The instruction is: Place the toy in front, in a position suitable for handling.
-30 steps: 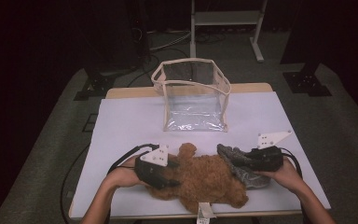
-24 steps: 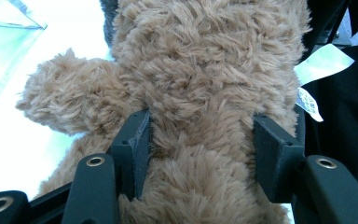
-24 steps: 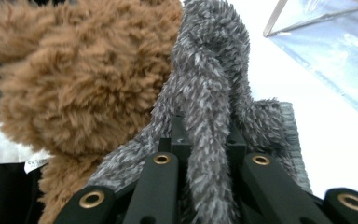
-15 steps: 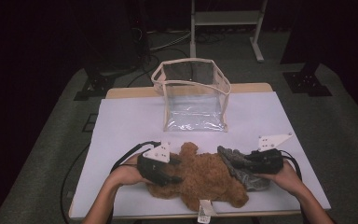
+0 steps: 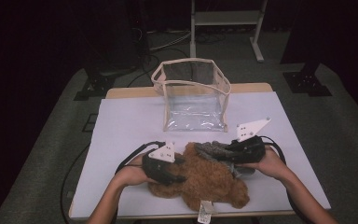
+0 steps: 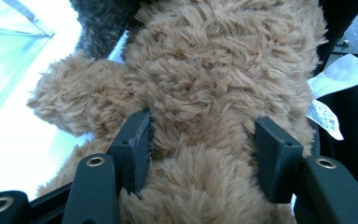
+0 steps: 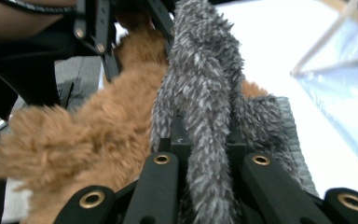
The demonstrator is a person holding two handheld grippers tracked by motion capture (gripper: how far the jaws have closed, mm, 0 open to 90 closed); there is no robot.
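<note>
1. The left gripper (image 6: 203, 156) has its two black jaws pressed into the fluffy body of the brown teddy bear (image 6: 214, 79), one jaw on each side, so it holds the bear.
2. The right gripper (image 7: 205, 140) has its jaws closed tight on a strip of the grey furry toy (image 7: 205, 93).
3. In the high view, the left gripper (image 5: 165, 165) sits on the bear's left side and the right gripper (image 5: 242, 150) sits on the grey furry toy (image 5: 214, 150).
4. The grey toy lies across the top of the teddy bear (image 5: 205, 179) and touches it.
5. The bear lies on the white table (image 5: 121, 135), close to the near edge, between the person's two hands.
6. A white tag (image 5: 205, 212) sticks out from the bear and hangs over the table edge.
7. A clear plastic bag (image 5: 193, 95) with a cream rim stands open farther back on the table, apart from the toys.
</note>
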